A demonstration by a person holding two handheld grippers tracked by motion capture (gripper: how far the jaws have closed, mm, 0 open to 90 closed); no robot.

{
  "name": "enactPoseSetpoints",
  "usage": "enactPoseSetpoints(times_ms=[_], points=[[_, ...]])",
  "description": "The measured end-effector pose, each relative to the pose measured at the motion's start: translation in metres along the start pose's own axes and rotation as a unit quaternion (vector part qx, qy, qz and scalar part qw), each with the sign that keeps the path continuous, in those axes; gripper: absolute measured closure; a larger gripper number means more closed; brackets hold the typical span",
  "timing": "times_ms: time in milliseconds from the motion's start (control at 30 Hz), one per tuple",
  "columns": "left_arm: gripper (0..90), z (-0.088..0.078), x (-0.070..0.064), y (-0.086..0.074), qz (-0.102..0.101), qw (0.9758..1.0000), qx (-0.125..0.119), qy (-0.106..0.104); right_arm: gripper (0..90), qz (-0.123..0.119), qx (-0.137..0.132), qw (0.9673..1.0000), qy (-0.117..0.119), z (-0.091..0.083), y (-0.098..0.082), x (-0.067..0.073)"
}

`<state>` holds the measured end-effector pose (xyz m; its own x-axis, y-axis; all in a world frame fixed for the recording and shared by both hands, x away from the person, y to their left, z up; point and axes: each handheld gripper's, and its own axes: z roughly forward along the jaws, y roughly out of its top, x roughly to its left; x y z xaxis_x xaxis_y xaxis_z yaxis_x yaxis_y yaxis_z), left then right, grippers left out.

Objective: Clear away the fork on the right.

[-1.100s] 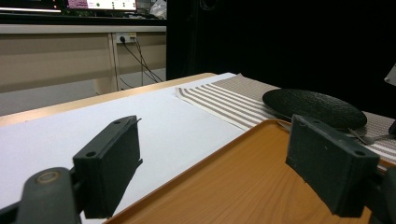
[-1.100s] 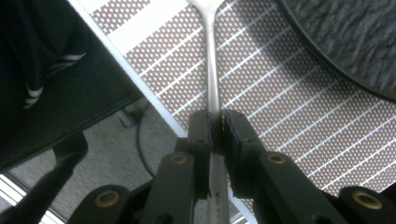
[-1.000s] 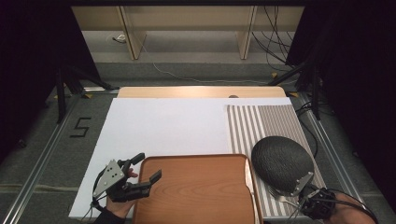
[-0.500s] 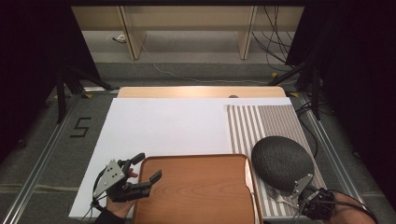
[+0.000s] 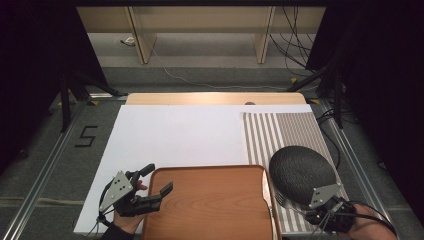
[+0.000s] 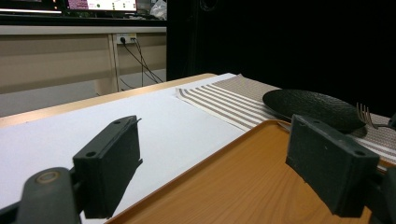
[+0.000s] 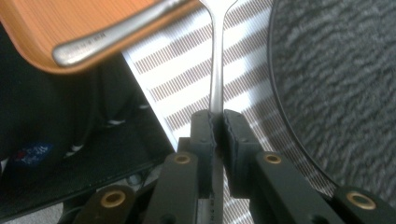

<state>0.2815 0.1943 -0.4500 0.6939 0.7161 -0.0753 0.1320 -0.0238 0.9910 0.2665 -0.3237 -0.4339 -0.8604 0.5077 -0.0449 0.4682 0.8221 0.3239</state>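
The left gripper (image 5: 152, 187) hangs with jaws spread wide and nothing between them. They straddle the left rim of the wooden tray (image 5: 210, 210): one jaw is over the white sheet (image 5: 180, 135), the other over the tray's bare floor. In the left gripper view, open tray surface runs ahead of the jaws toward the striped mat (image 6: 224, 100) and the black plate (image 6: 313, 108).

The right gripper (image 7: 217, 122) has its jaws pinched narrow on the handle of a fork (image 7: 215, 70), which runs straight out from between the pads over the striped mat. To the left of the jaws, the tray's corner is just beside the fork, with another utensil handle (image 7: 116, 32) lying along its edge. To the right, the plate's rim curves close by, leaving a narrow striped lane.
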Motion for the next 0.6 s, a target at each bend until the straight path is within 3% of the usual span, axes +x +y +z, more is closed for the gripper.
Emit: enactPoseSetpoints(times_ms=[300, 600], points=[[17.1, 0.000, 0.000, 0.000, -0.001, 1.0000, -0.001, 0.000, 83.9, 0.013, -0.060, 0.9980, 0.019, 0.001, 0.012, 0.004], [17.1, 0.000, 0.000, 0.000, 0.000, 1.0000, -0.002, 0.000, 83.9, 0.052, -0.120, 0.9889, 0.071, 0.009, 0.026, 0.007]])
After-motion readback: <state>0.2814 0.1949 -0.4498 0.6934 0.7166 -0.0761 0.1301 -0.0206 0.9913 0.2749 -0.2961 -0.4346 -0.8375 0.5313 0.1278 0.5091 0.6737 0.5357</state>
